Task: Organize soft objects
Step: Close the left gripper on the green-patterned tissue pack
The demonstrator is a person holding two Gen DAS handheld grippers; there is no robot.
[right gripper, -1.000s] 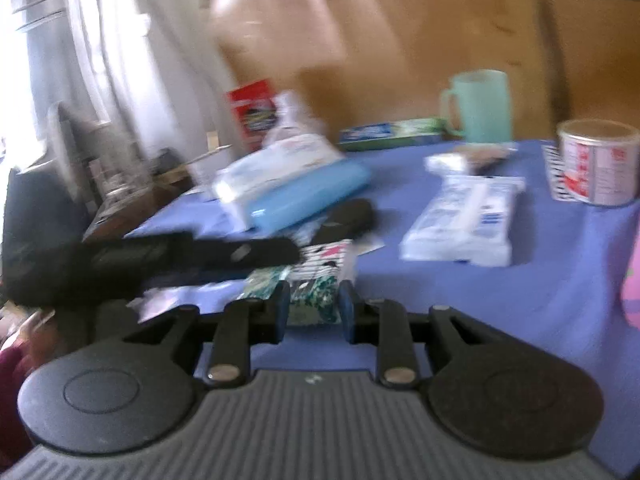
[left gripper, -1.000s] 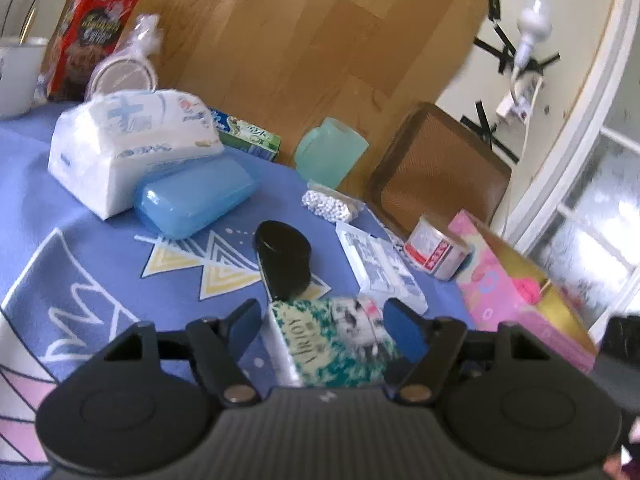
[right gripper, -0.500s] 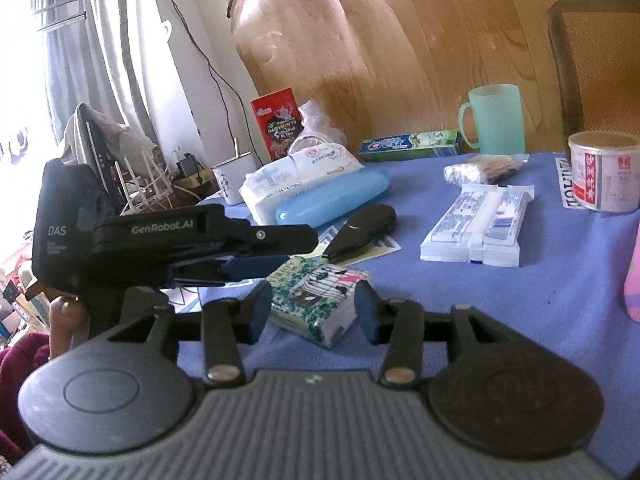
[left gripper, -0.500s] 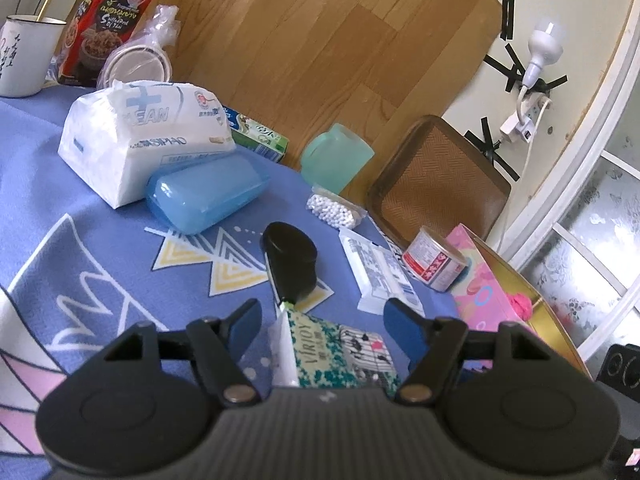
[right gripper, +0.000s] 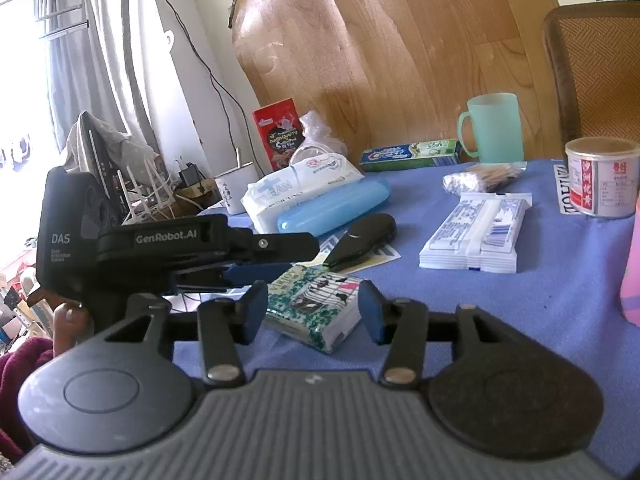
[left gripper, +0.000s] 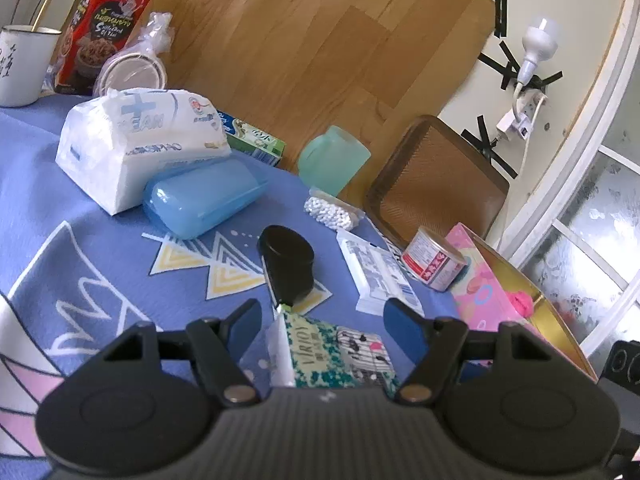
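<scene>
1. Now, a big blue tablecloth (left gripper: 80, 280) with white and yellow shapes covers the table.
2. A large white pack of wipes (left gripper: 140, 144) lies at the far left side, and a blue plastic case (left gripper: 204, 204) lies right against it.
3. A pink box (left gripper: 480, 288) sits at the right edge of the cloth, with a small round tin (left gripper: 434, 264) just beside it.
4. A green cup (right gripper: 494, 128) stands at the back, near a long toothpaste box (right gripper: 412, 155).
5. A flat white packet (right gripper: 476, 236) lies in the middle of the cloth.
6. A black oval case (left gripper: 286, 264) lies just behind the small tissue pack.
7. The small tissue pack (right gripper: 314, 306), green and white with a birdcage picture, lies on the cloth close to both cameras.
8. The right gripper (right gripper: 312, 312) has just been opening. Its blue pads stand apart on each side of the tissue pack and do not press it.
9. The left gripper (left gripper: 322, 322) is also spread wide, with the tissue pack lying loose between its fingers.
</scene>
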